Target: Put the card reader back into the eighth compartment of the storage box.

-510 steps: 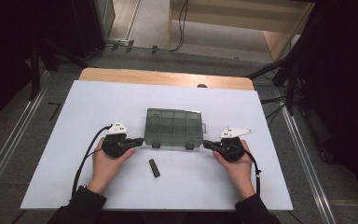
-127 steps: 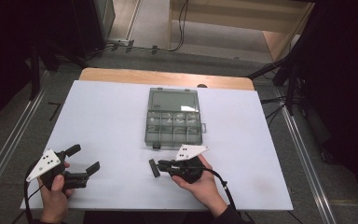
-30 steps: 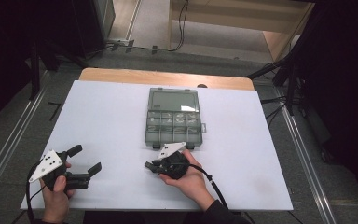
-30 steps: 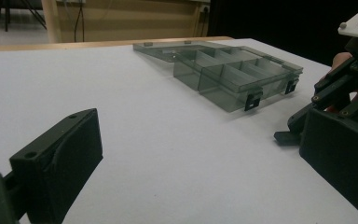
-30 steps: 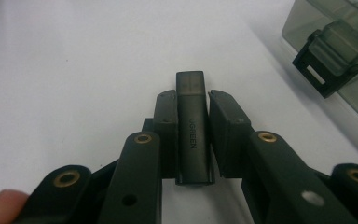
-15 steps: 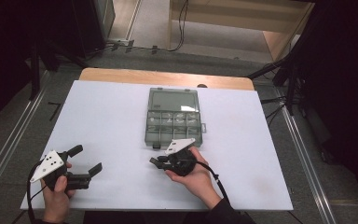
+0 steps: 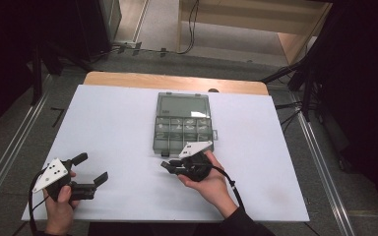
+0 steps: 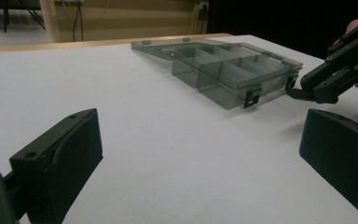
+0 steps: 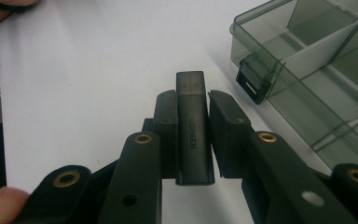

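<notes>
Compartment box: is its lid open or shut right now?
Open. The compartment box has its lid folded flat back on the table, dividers exposed, and the front latch hangs unfastened.

I count one clear box (image 7: 183, 127), one black stick (image 9: 193, 126), my two grippers (image 7: 88, 169) (image 7: 170, 166), one table (image 7: 113, 123).

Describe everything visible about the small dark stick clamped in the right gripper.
The small dark grey stick is a slim rectangular bar, apparently matte plastic or metal, with pale lettering running along its top face and a squared tip that juts past the jaws. The right gripper is shut on it, one black pad on each long side. It is held above the white table, near the front latch corner of the open smoky clear plastic compartment box, without touching the box.
</notes>
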`<state>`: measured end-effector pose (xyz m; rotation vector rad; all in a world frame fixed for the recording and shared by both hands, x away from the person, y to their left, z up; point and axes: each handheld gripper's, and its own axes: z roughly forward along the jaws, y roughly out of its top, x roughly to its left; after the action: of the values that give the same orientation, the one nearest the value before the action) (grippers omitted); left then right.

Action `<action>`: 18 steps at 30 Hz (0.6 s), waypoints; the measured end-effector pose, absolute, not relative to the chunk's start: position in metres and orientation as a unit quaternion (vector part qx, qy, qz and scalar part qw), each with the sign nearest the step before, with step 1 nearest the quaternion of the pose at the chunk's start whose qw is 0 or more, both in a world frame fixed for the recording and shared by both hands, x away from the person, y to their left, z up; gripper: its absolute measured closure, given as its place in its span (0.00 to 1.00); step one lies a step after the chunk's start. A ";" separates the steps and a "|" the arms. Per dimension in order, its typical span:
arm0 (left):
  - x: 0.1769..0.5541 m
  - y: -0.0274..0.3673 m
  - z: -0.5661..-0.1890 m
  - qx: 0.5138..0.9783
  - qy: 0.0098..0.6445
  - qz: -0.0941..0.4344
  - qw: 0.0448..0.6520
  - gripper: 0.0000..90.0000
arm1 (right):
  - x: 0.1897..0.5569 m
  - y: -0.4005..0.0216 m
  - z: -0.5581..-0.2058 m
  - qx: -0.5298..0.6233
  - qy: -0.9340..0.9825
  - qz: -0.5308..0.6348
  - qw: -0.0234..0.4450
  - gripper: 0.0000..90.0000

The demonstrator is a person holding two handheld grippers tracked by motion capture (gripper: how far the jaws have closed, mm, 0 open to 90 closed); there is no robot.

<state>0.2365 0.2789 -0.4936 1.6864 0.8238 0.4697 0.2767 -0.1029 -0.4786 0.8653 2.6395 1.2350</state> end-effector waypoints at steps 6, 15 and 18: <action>0.236 0.279 -0.494 0.718 0.351 0.200 0.567 0.00 | 0.279 -0.109 -0.471 0.288 0.862 0.414 0.055 0.80; 0.236 0.279 -0.494 0.719 0.351 0.201 0.565 0.00 | 0.284 -0.119 -0.458 0.295 0.855 0.422 0.064 0.80; 0.236 0.279 -0.494 0.719 0.351 0.201 0.566 0.00 | 0.286 -0.122 -0.454 0.293 0.855 0.422 0.069 0.80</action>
<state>0.2363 0.2786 -0.4937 1.6901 0.8251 0.4726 0.2858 -0.1219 -0.4543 0.8825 2.5734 1.2714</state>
